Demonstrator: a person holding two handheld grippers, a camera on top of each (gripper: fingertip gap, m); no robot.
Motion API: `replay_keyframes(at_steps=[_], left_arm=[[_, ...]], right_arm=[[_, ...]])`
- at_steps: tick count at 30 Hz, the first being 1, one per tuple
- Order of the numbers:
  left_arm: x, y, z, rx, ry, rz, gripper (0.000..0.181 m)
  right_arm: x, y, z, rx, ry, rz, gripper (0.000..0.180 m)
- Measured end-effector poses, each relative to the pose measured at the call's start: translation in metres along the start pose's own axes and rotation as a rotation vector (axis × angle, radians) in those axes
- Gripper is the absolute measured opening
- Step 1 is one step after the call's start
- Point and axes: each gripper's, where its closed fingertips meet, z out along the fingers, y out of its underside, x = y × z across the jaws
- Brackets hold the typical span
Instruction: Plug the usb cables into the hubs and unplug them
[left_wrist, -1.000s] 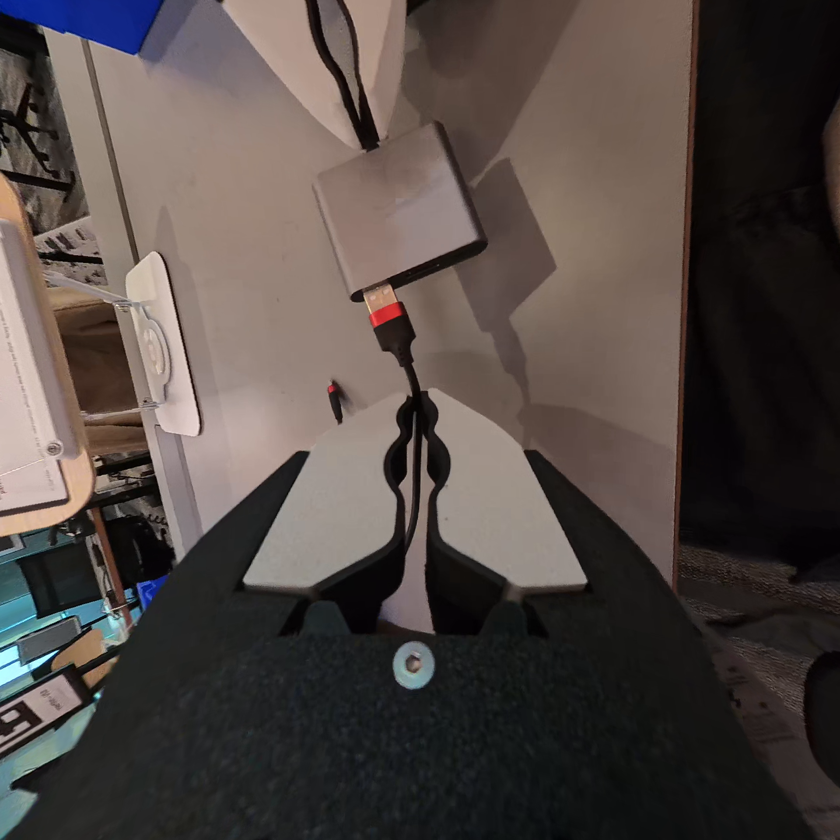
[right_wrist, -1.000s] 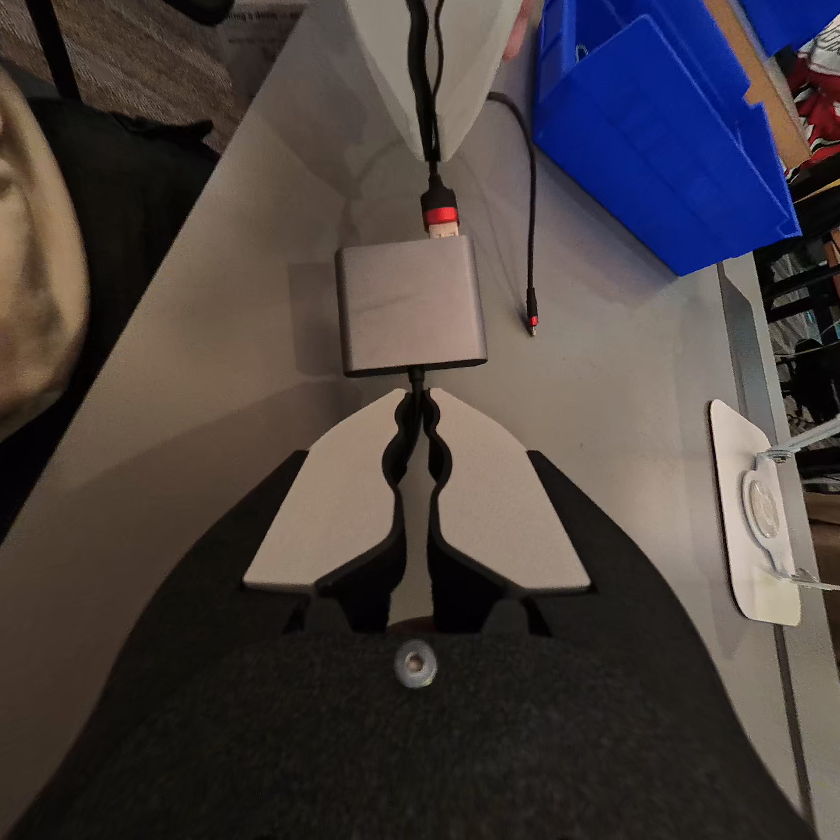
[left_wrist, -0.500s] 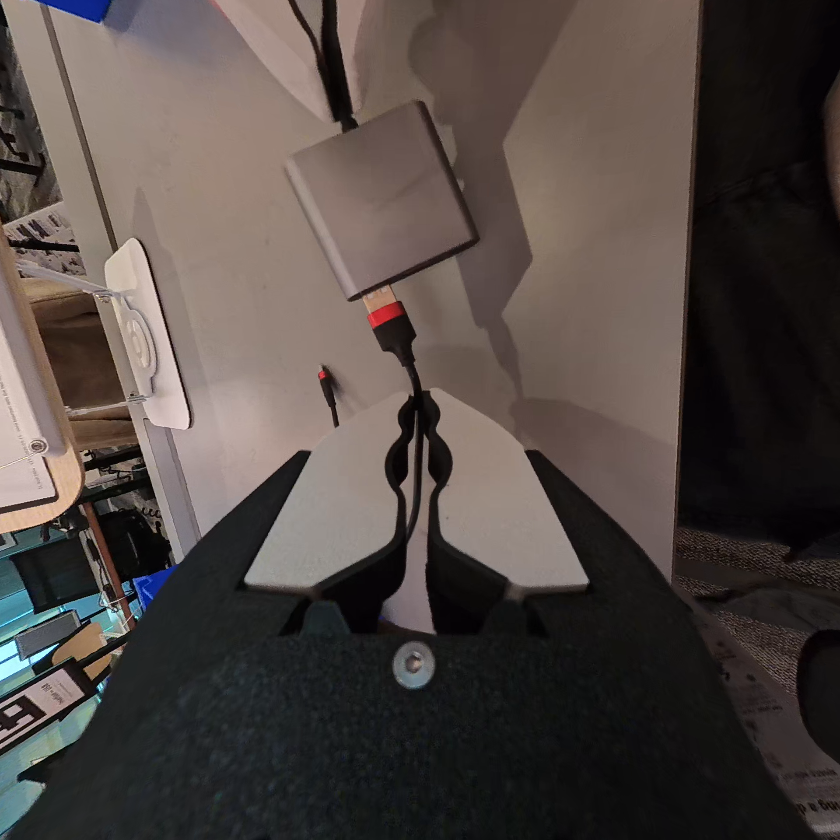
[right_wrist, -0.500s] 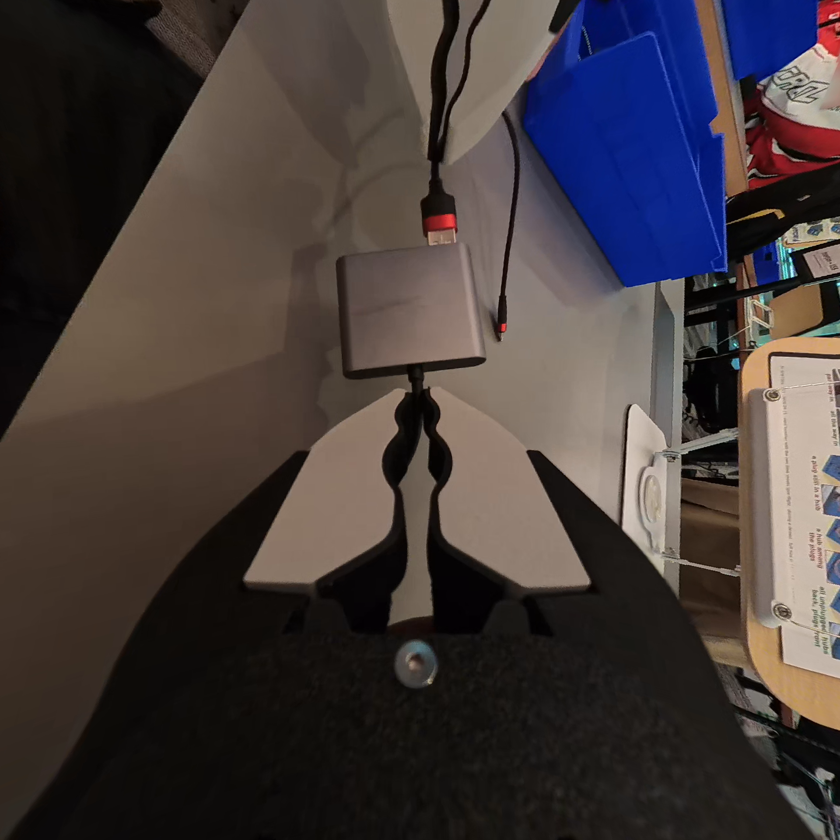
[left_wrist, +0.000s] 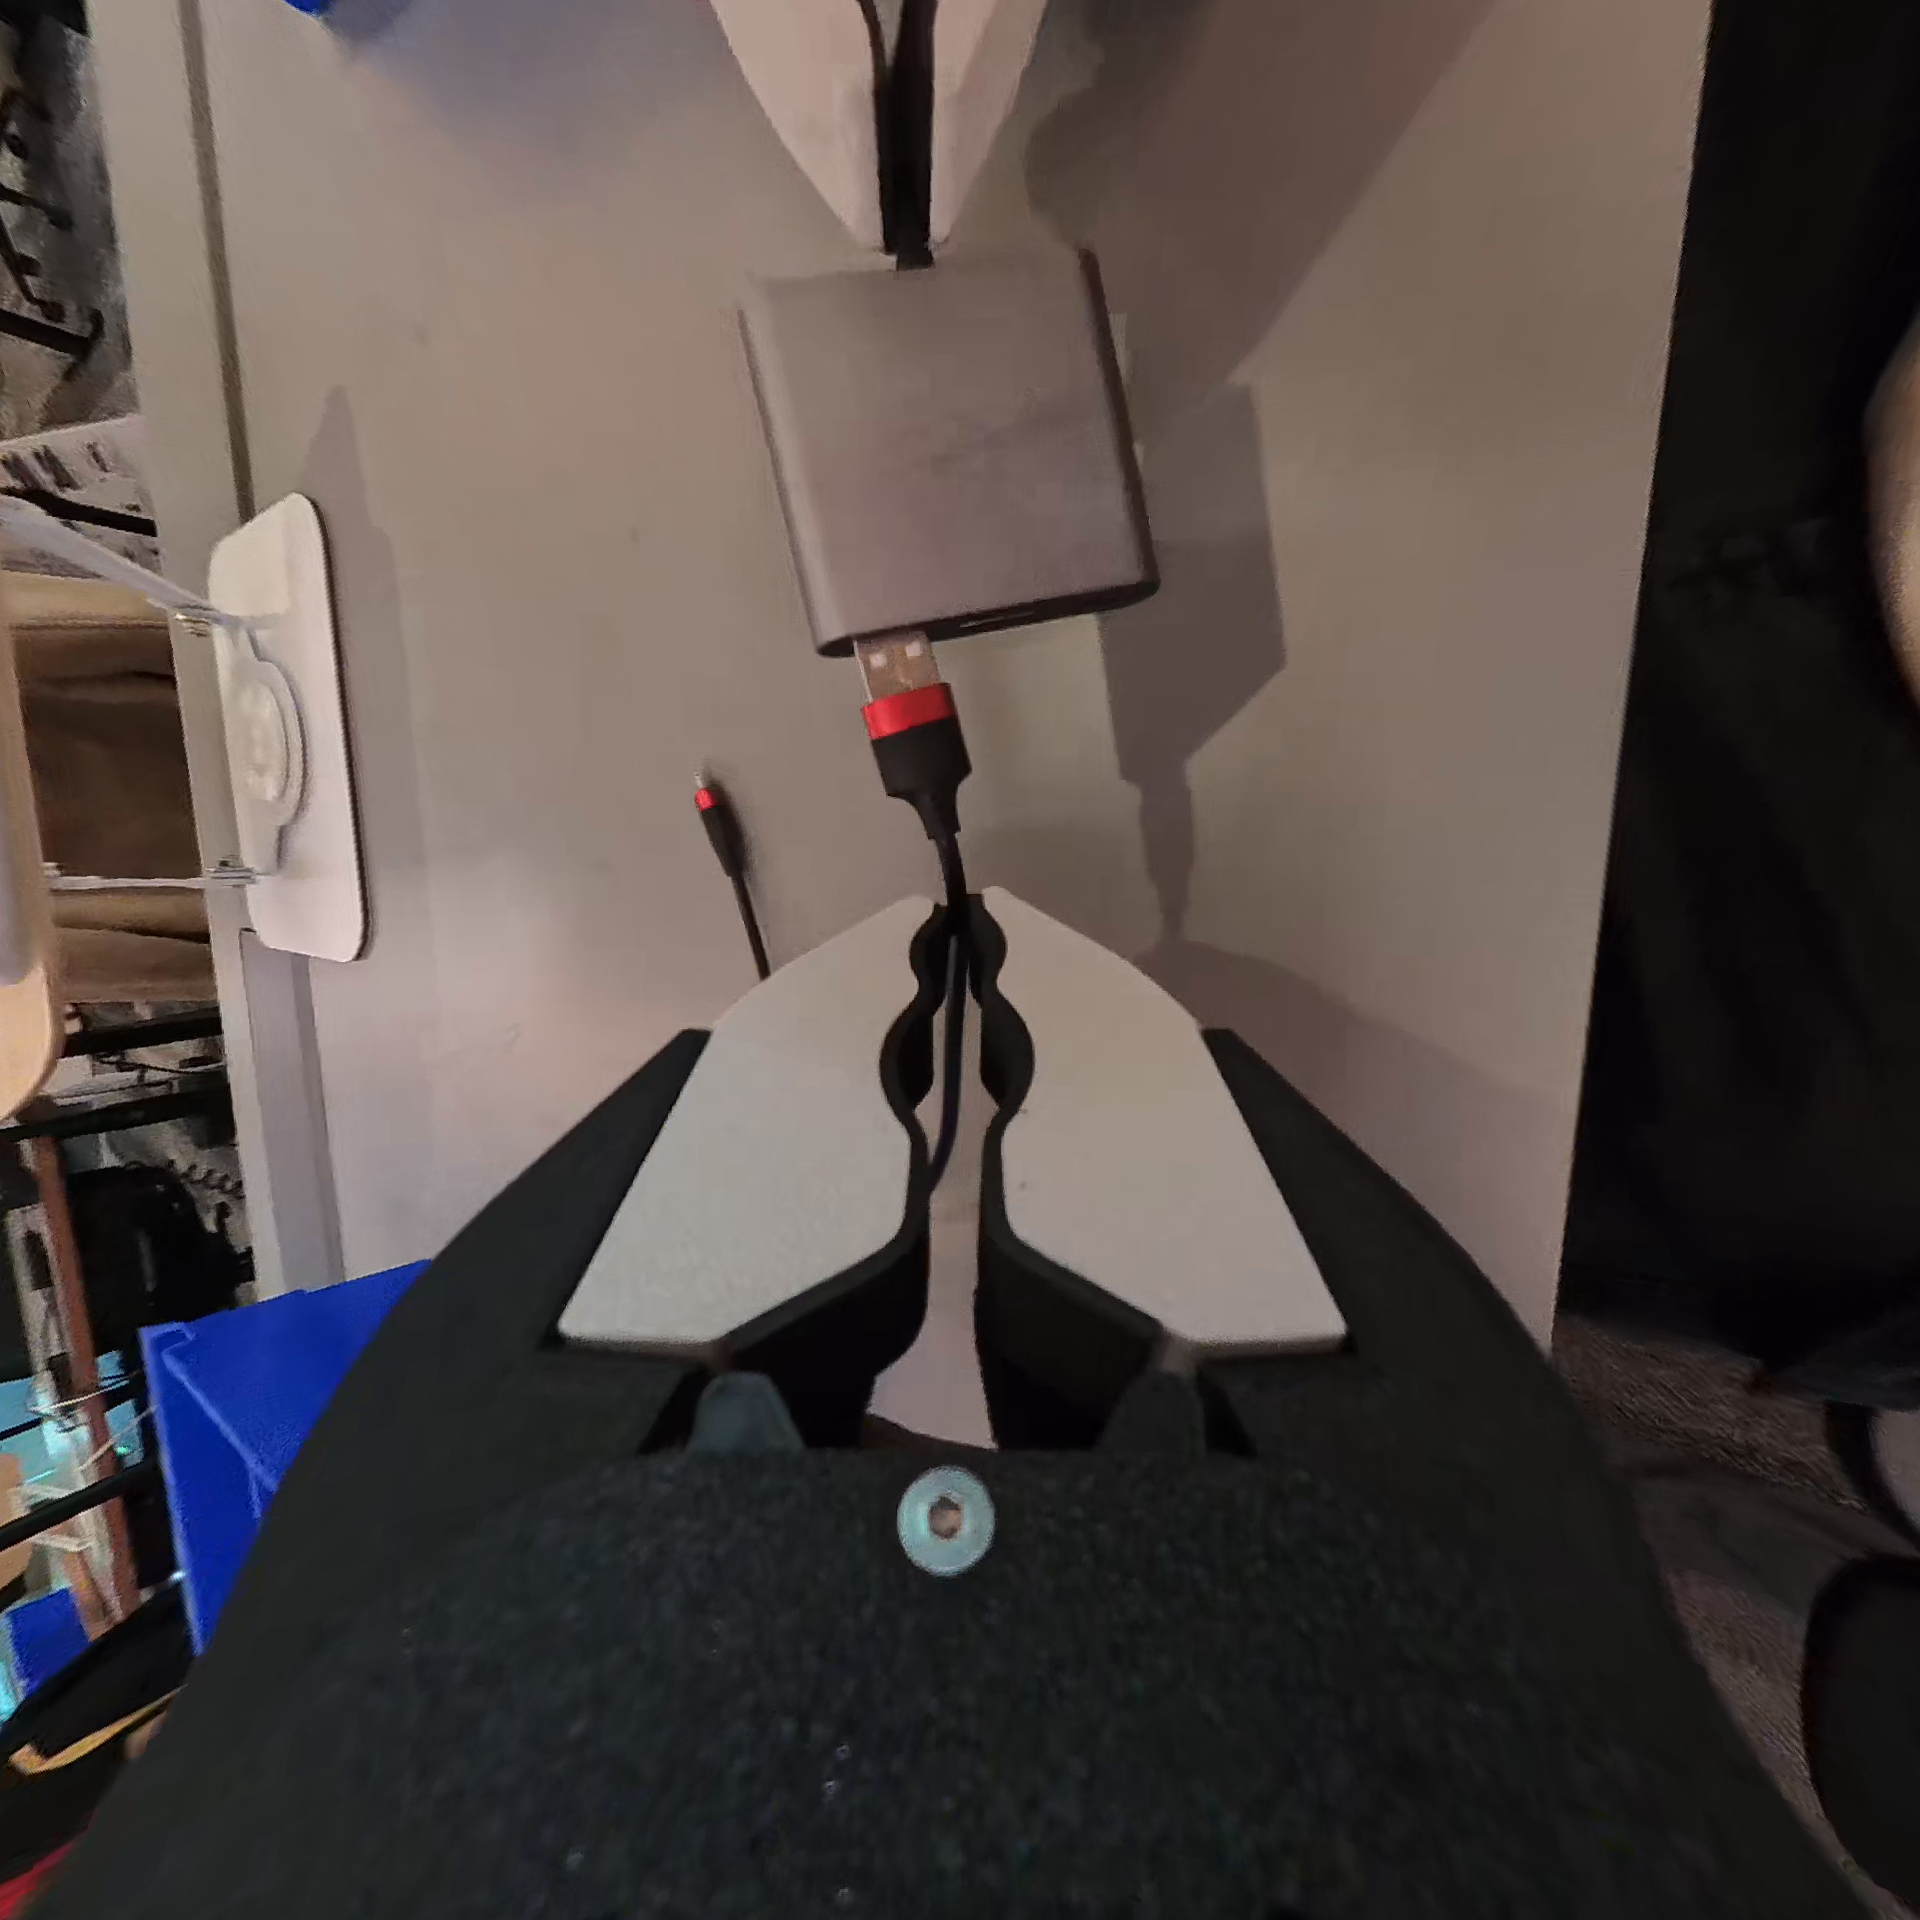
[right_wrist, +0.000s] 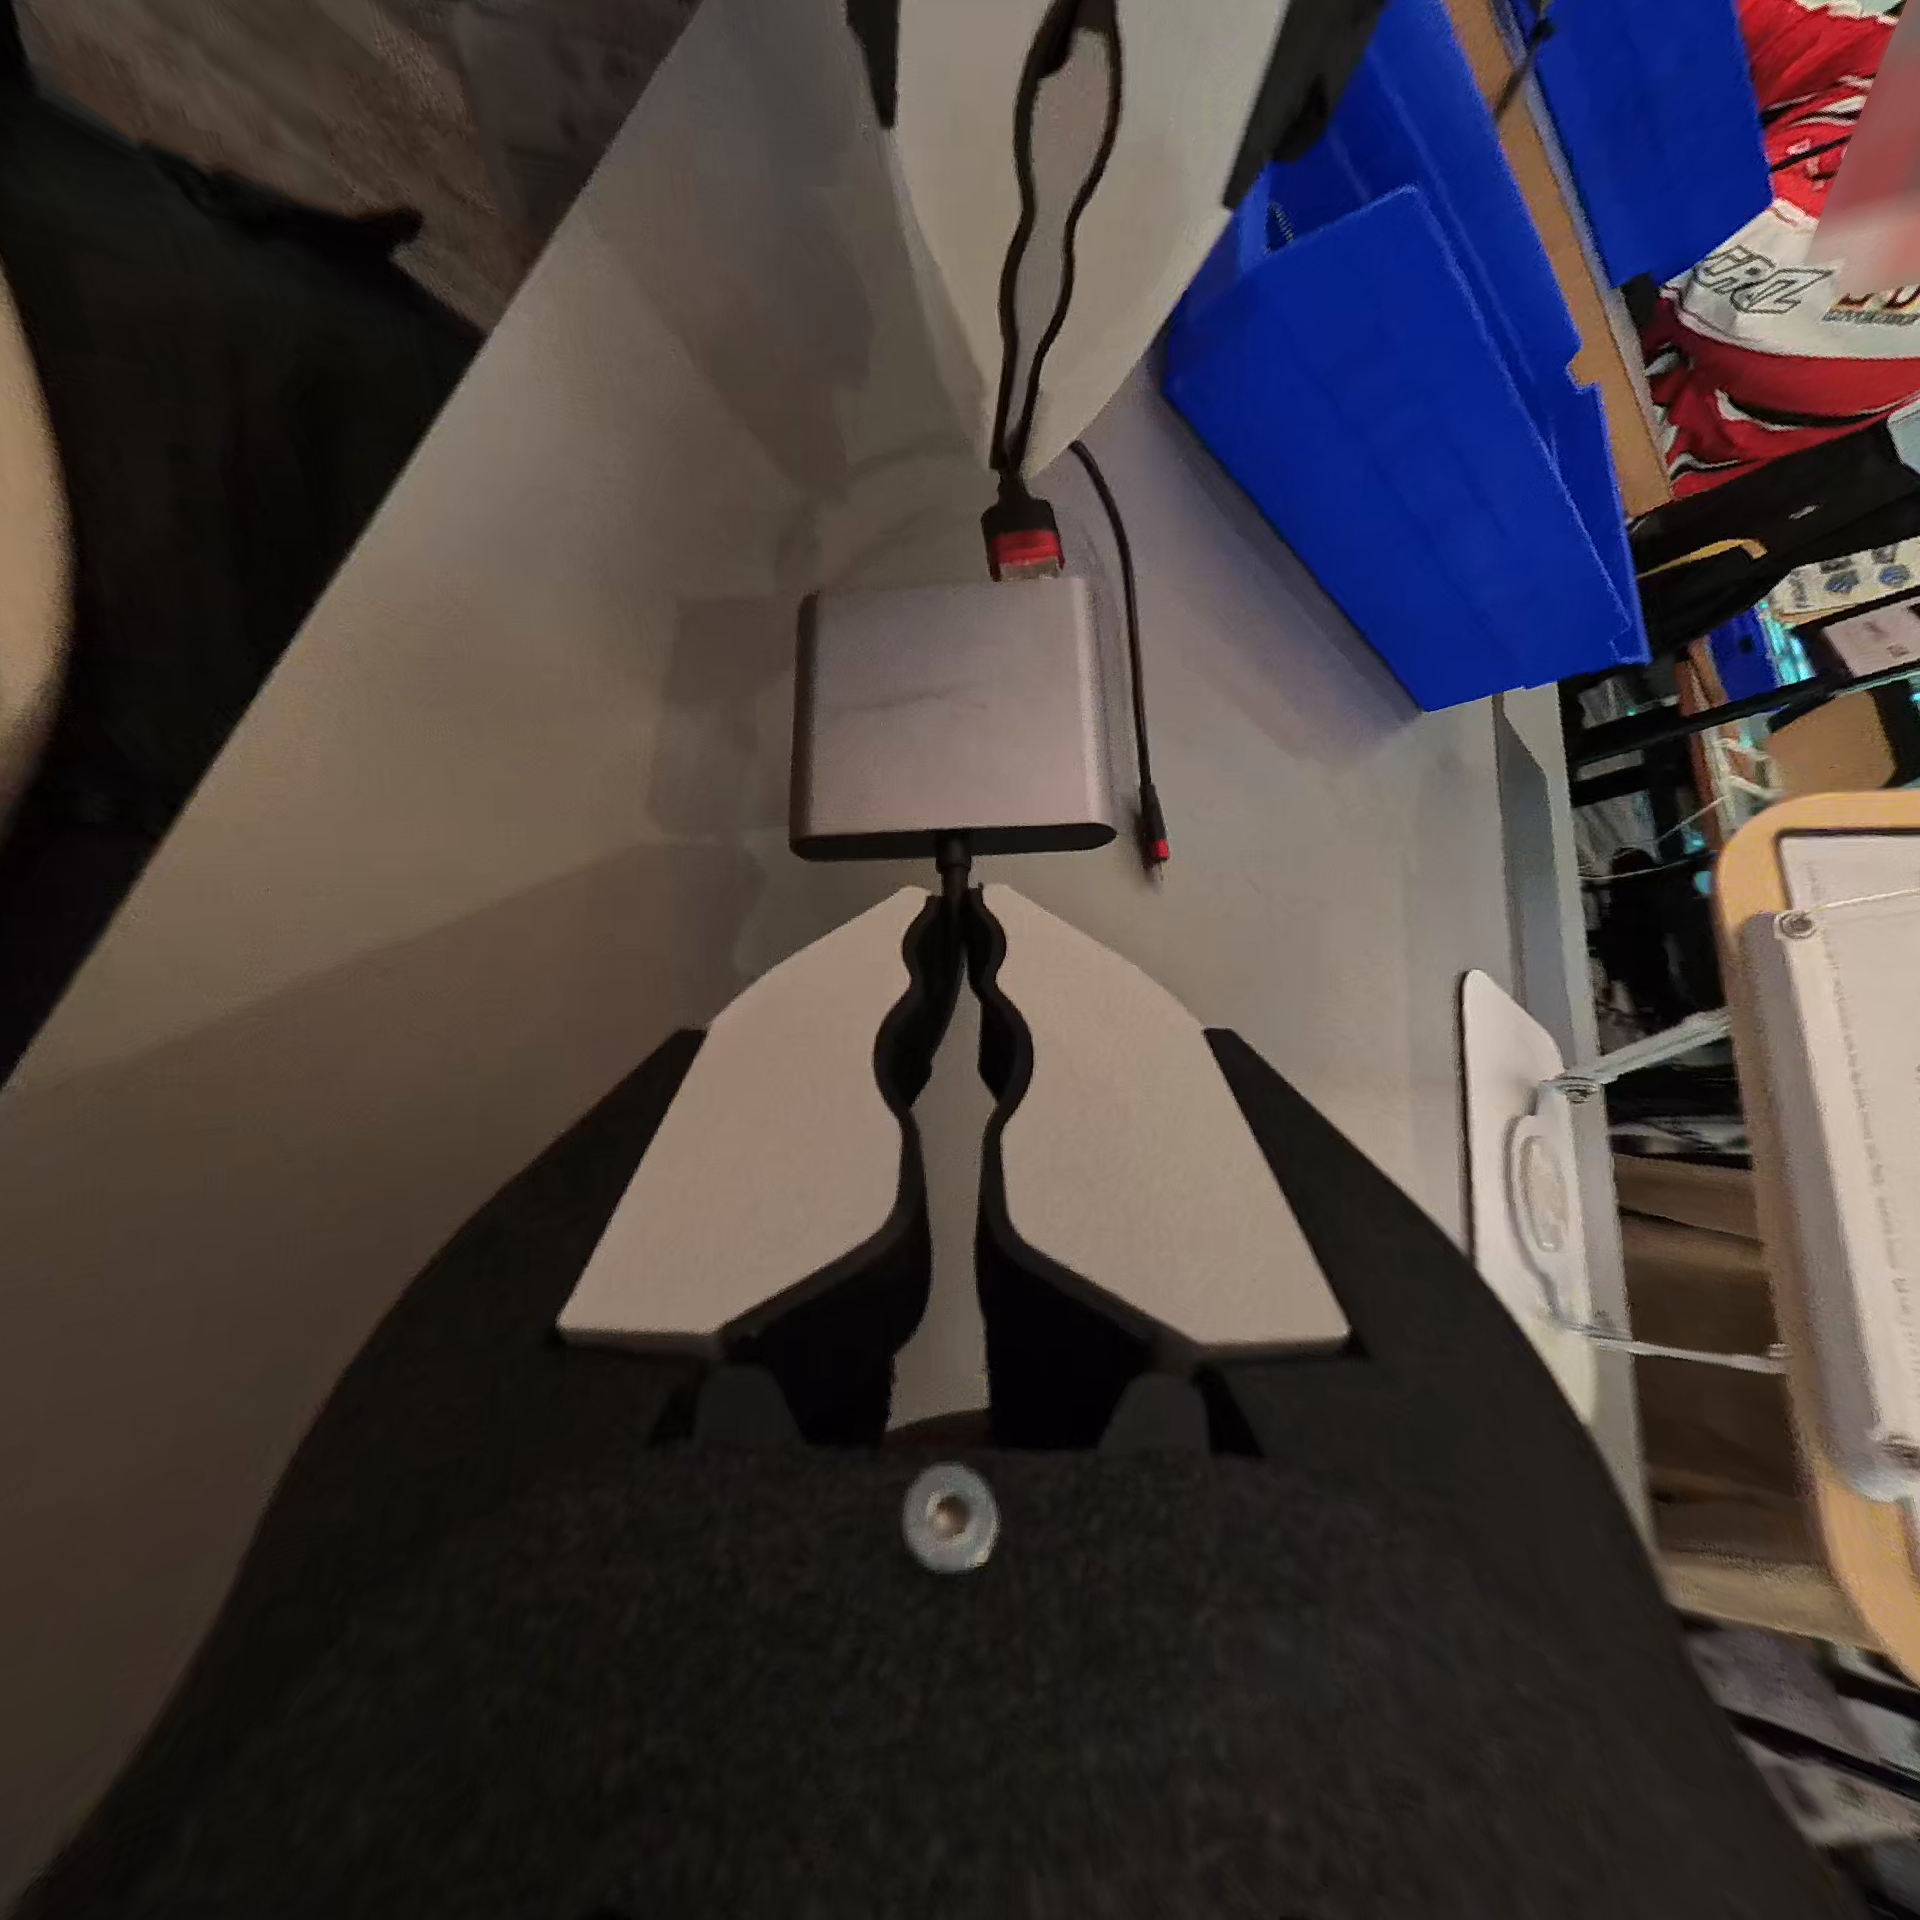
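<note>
- Left wrist view: the left gripper (left_wrist: 954, 904) is clamped tight on a thin black usb cable (left_wrist: 948, 842), which runs out at 12 o'clock from between the tips.
- That cable ends in a red-collared plug (left_wrist: 909, 694), metal tip right at the near edge of the grey hub (left_wrist: 945, 447); most of the metal shell is exposed, so it is only partly in the port, if at all.
- The hub sits above the white bench (left_wrist: 520, 416), throwing a shadow at 3 o'clock.
- At 12 o'clock beyond the hub, the right gripper (left_wrist: 906, 223) pinches the hub's own black lead.
- At 10 o'clock from the left gripper's tips, the cable's small red-tipped far end (left_wrist: 712, 805) lies on the bench.
- Right wrist view: the right gripper (right_wrist: 954, 902) is closed narrow on the hub lead (right_wrist: 954, 864), just at the hub's (right_wrist: 951, 717) near edge.
- At the hub's far edge, 12 o'clock, the red-collared plug (right_wrist: 1023, 540) meets it, cable (right_wrist: 1023, 312) running up into the left gripper (right_wrist: 1023, 457), closed on it.
- Small red-tipped end (right_wrist: 1153, 831) at 3 o'clock of the hub.
- Blue bins (right_wrist: 1403, 436) at 2 o'clock.
</note>
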Motion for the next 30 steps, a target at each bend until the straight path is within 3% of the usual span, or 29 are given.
replay_keyframes(at_steps=[5,11,18,21,25,30], left_arm=[[0.007,0.01,0.005,-0.116,0.016,0.118,0.003],[0.01,0.009,0.006,-0.177,0.047,0.187,0.003],[0.004,0.004,0.005,-0.121,0.035,0.109,0.003],[0.0,0.012,0.011,-0.173,-0.006,0.134,0.003],[0.001,0.017,0.017,-0.168,-0.001,0.109,0.003],[0.003,0.021,0.02,-0.167,0.001,0.091,0.003]], right_arm=[[-0.005,-0.006,0.004,-0.103,0.015,-0.157,0.003],[-0.008,0.0,0.006,-0.179,-0.015,-0.183,0.003],[-0.006,0.006,0.005,-0.119,-0.04,-0.002,0.003],[-0.007,0.011,0.013,-0.116,-0.059,0.088,0.004],[-0.014,0.012,0.019,-0.051,-0.163,0.258,0.005],[-0.024,0.015,0.02,-0.004,-0.295,0.438,0.032]])
